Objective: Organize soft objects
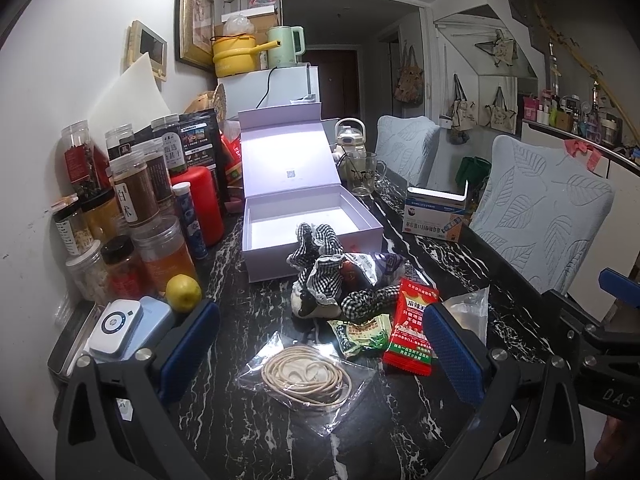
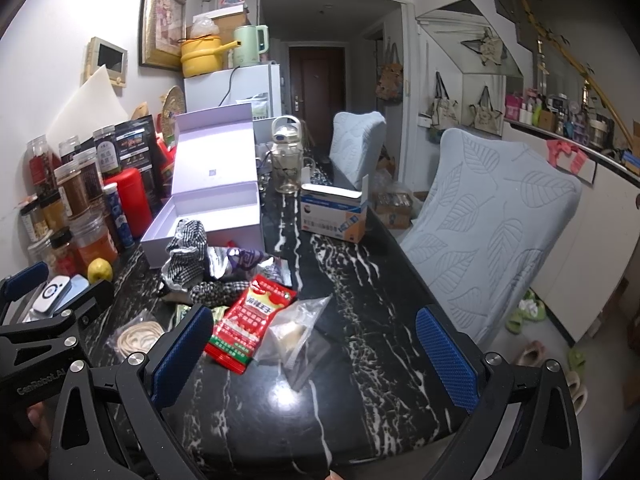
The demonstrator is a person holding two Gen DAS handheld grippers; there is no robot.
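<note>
Holding both tongs apart and empty, your left tongs [image 1: 320,356] hover over the bagged cord [image 1: 306,376], checkered cloths [image 1: 318,268] at twelve o'clock, right tongs [image 2: 316,358] above the surface [image 2: 360,280].

Black marble-patterned table [image 2: 360,264], white-veined, seen lengthwise. Along its left edge, against the wall: a cluster of clear lidded jars [image 1: 132,192] with dry contents, a red canister [image 1: 206,204] among them, and a lemon [image 1: 183,293] at the near end of the row. Near that corner, a white puck-like device [image 1: 116,326] rests on a pale blue case. Farther down the table stand a glass mug [image 1: 362,174] and a blue-and-white carton [image 1: 434,216] with its flap open. Two chairs in pale leaf-quilted covers [image 2: 496,216] line the right side. Background: a white fridge [image 2: 236,88] bearing a yellow pot [image 2: 202,54] and green kettle [image 2: 248,44].
</note>
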